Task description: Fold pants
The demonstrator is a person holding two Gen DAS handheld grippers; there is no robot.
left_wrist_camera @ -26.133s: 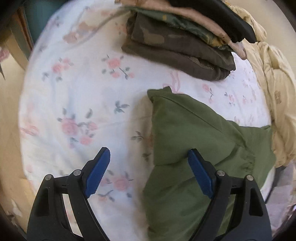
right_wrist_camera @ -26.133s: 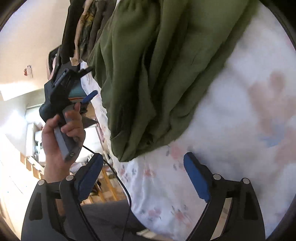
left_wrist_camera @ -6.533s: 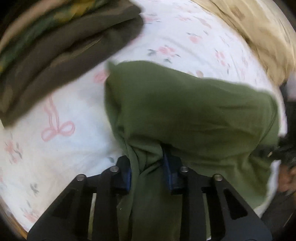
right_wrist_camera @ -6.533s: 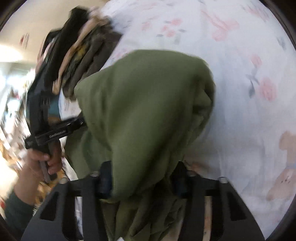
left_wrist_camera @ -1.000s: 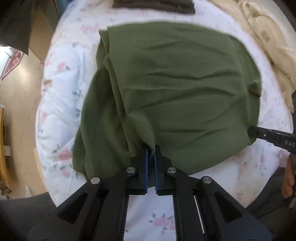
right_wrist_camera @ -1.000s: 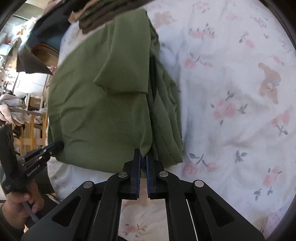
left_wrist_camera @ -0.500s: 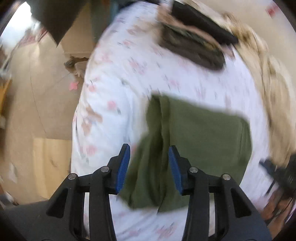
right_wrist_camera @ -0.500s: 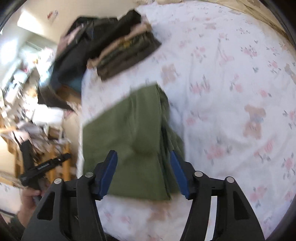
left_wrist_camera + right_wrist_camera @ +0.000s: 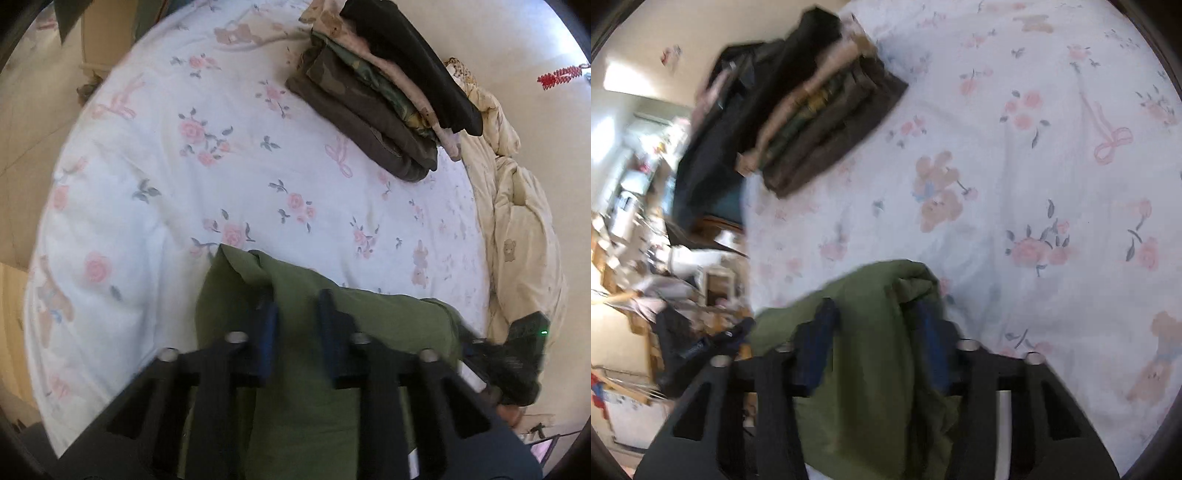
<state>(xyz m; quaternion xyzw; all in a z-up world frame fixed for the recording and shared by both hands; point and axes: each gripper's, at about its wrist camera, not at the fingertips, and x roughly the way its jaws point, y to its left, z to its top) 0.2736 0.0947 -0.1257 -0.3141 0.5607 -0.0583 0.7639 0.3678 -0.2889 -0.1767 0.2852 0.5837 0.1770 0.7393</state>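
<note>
A white bedsheet printed with pink roses, bows and bears (image 9: 155,155) is spread across the whole scene, and a crumpled cream quilt (image 9: 524,206) is bunched along its far right edge in the left wrist view. Near the top of the sheet a stack of folded garments in brown, camouflage, beige and black (image 9: 384,88) is seen, well apart from the work. The folded olive-green cotton pants (image 9: 295,406) are laid at the near edge of the sheet, directly under both tools. The left gripper (image 9: 295,317) is held over the pants with its blue-padded jaws parted by a moderate gap; green cloth is seen between and beneath the pads, but whether it is actually pinched cannot be told. The right gripper (image 9: 877,336) is positioned over the thick rolled fold of the pants, jaws likewise partly open, with the bundle bulging up between the blue pads; contact cannot be confirmed through the blur. The right gripper's black body is glimpsed at the pants' right end in the left wrist view.
</note>
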